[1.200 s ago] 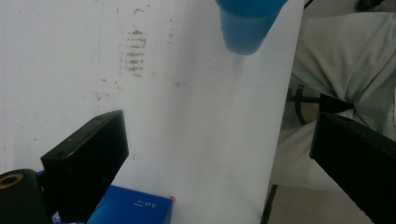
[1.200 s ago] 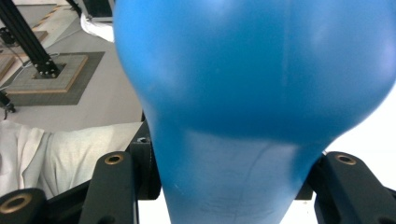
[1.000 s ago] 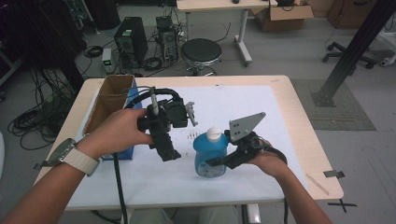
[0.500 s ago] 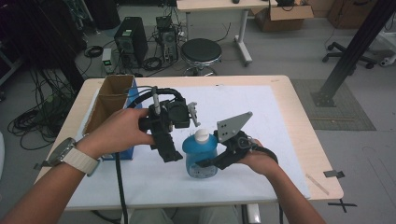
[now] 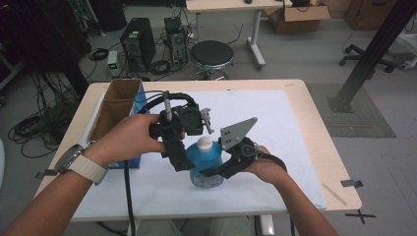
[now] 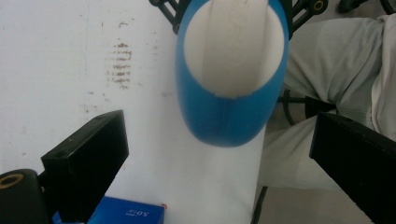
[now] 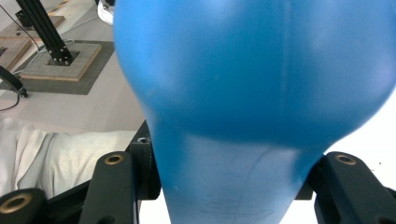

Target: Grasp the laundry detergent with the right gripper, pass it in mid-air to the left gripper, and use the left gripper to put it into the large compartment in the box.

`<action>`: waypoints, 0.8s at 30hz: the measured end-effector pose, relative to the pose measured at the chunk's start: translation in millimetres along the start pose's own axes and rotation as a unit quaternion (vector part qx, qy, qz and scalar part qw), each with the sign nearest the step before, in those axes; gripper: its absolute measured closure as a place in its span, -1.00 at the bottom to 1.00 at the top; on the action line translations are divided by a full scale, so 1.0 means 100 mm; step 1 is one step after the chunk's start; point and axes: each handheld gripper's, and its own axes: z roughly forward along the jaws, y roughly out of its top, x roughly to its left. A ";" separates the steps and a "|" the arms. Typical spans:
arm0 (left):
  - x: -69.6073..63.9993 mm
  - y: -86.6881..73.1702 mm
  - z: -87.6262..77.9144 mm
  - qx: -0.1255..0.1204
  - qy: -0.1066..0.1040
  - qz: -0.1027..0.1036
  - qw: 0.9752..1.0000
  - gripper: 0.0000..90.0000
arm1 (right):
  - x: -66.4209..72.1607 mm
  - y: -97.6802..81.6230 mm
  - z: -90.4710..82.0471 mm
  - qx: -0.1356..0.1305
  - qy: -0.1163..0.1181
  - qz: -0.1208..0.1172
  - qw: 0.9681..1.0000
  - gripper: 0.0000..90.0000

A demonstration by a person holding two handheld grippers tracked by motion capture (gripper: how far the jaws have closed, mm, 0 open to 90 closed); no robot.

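A blue bottle (image 5: pixel 207 167) with a white cap (image 5: pixel 203 143) stands upright near the table's front middle. My right gripper (image 5: pixel 216 171) is shut on its body from the right, and in the right gripper view the blue bottle (image 7: pixel 252 70) bulges between the two black jaws of that gripper (image 7: pixel 224 191). My left gripper (image 5: pixel 183 160) hangs just left of the bottle, pointing down. In the left gripper view that gripper (image 6: pixel 219 163) is open, its jaws wide apart, with the bottle (image 6: pixel 226 116) ahead of them and untouched.
A white mat (image 5: pixel 275 123) covers the wooden table (image 5: pixel 314 132). An open cardboard box (image 5: pixel 115 105) stands at the left edge, with a small blue box (image 6: pixel 126 215) by it. Beyond the table's far edge are a black stool (image 5: pixel 211 54) and computer cases.
My right gripper has carried the blue bottle leftwards, bringing it right beside the left gripper. The left gripper has stayed where it was.
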 end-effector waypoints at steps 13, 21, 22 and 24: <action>0.00 0.09 0.07 0.000 -0.006 0.008 1.000 -0.87 | -0.02 0.04 0.05 0.003 -0.001 0.003 1.000 -0.02; 0.01 0.15 0.13 0.002 -0.008 0.011 1.000 -0.87 | -0.02 0.04 0.03 0.001 0.000 0.006 1.000 -0.02; 0.01 0.16 0.14 0.002 -0.008 0.011 1.000 -0.87 | -0.02 0.04 0.03 0.002 -0.001 0.006 1.000 -0.02; 0.01 0.17 0.16 0.004 -0.008 0.011 1.000 -0.87 | -0.02 0.04 0.03 0.001 0.000 0.006 1.000 -0.02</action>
